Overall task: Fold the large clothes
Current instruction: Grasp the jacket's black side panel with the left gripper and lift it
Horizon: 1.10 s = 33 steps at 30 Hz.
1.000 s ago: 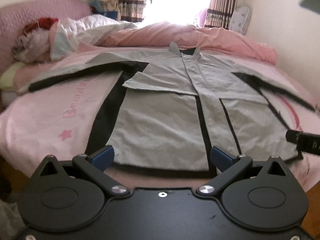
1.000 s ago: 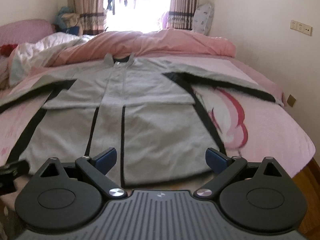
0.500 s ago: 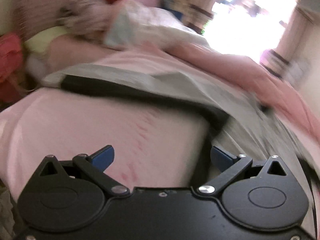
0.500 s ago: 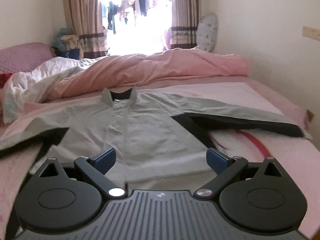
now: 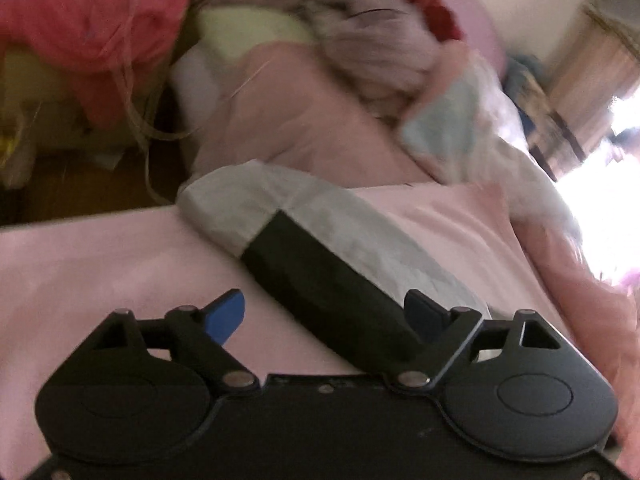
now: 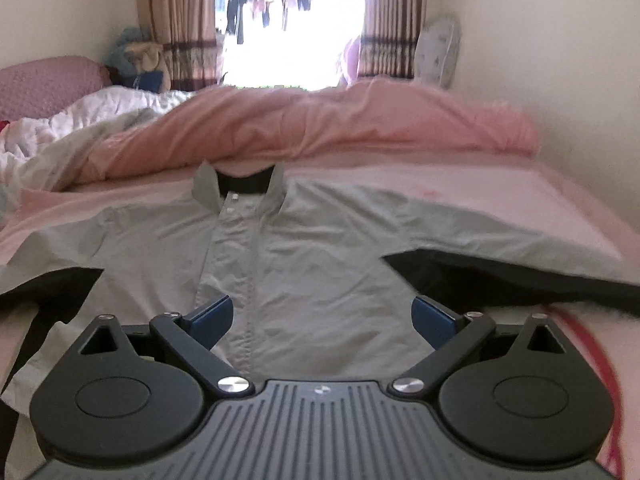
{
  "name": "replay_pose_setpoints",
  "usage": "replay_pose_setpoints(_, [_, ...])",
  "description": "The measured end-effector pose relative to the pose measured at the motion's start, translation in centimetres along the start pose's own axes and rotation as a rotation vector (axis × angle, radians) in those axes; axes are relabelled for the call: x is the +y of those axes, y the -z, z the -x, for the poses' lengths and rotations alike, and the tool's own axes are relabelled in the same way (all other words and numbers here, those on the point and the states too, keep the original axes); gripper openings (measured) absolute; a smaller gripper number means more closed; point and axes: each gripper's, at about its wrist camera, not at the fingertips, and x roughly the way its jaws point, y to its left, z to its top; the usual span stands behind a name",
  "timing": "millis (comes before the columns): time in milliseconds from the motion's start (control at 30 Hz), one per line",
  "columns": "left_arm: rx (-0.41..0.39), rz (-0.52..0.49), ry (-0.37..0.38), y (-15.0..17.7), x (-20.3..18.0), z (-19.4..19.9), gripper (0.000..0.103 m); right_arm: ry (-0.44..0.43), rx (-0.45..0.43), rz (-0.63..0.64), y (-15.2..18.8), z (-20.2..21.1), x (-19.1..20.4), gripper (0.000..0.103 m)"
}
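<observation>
A grey shirt (image 6: 320,248) with black panels lies face up and spread out on the pink bed sheet (image 6: 500,184), collar (image 6: 240,188) at the far side. My right gripper (image 6: 322,316) hovers open over the chest, just right of the button placket, with nothing held. In the left wrist view the shirt's left sleeve (image 5: 320,216) runs diagonally, its grey cuff end (image 5: 216,204) near the bed's edge. My left gripper (image 5: 324,312) is tilted over the sleeve; its jaws are closing, with the black strip of the sleeve between them, and the pads are clear of the cloth.
A bunched pink duvet (image 6: 340,120) and a white quilt (image 6: 80,128) lie along the bed's far side. Pillows (image 5: 380,60) sit at the headboard end. Red clothes (image 5: 92,28) are piled beside the bed over the dark floor (image 5: 80,184). Curtains (image 6: 176,20) frame a bright window.
The left gripper swung left along the sleeve toward its cuff, rolled, and its jaws narrowed a little. The right gripper moved forward over the shirt from the hem toward the collar.
</observation>
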Motion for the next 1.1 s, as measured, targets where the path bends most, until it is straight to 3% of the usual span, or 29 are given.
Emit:
replay_pose_setpoints(133, [-0.014, 0.105, 0.016, -0.6, 1.5, -2.4, 0.084, 0.005, 0.027, 0.016, 0.3, -1.7, 0.3, 0.103])
replay_pose_setpoints(400, [-0.069, 0.119, 0.000, -2.1, 0.7, -4.5, 0.081, -0.002, 0.078, 0.033, 0.9, -4.1, 0.6, 0.103])
replay_pose_setpoints(500, [-0.071, 0.047, -0.054, -2.0, -0.1, -4.2, 0.063, 0.008, 0.106, 0.010, 1.3, -5.0, 0.1, 0.103])
replay_pose_setpoints(567, [-0.061, 0.023, -0.069, -2.0, -0.3, -4.7, 0.032, 0.033, 0.126, -0.008, 1.5, -5.4, -0.5, 0.103])
replay_pose_setpoints(600, [-0.051, 0.022, -0.058, -2.1, -0.1, -4.8, 0.027, 0.041, 0.132, -0.015, 1.6, -5.6, -0.8, 0.103])
replay_pose_setpoints(667, [-0.036, 0.043, -0.012, -2.0, 0.0, -4.6, 0.007, 0.051, 0.145, -0.030, 1.8, -5.6, -1.5, 0.103])
replay_pose_setpoints(733, [-0.061, 0.039, 0.031, -1.9, -0.6, -3.4, 0.003, 0.058, 0.147, -0.044, 2.0, -5.2, -2.2, 0.103])
replay_pose_setpoints(867, [-0.101, -0.037, 0.159, -1.4, -4.6, 0.6, 0.001, 0.047, 0.135, -0.070, 2.1, -4.2, -3.5, 0.103])
replay_pose_setpoints(967, [-0.102, -0.148, 0.285, -0.1, -10.2, 3.9, 0.001, 0.032, 0.124, -0.085, 2.1, -3.5, -4.1, 0.103])
replay_pose_setpoints(1100, [-0.067, -0.312, 0.471, 4.2, -19.1, 7.7, 0.001, 0.007, 0.111, -0.100, 2.3, -2.3, -5.0, 0.103])
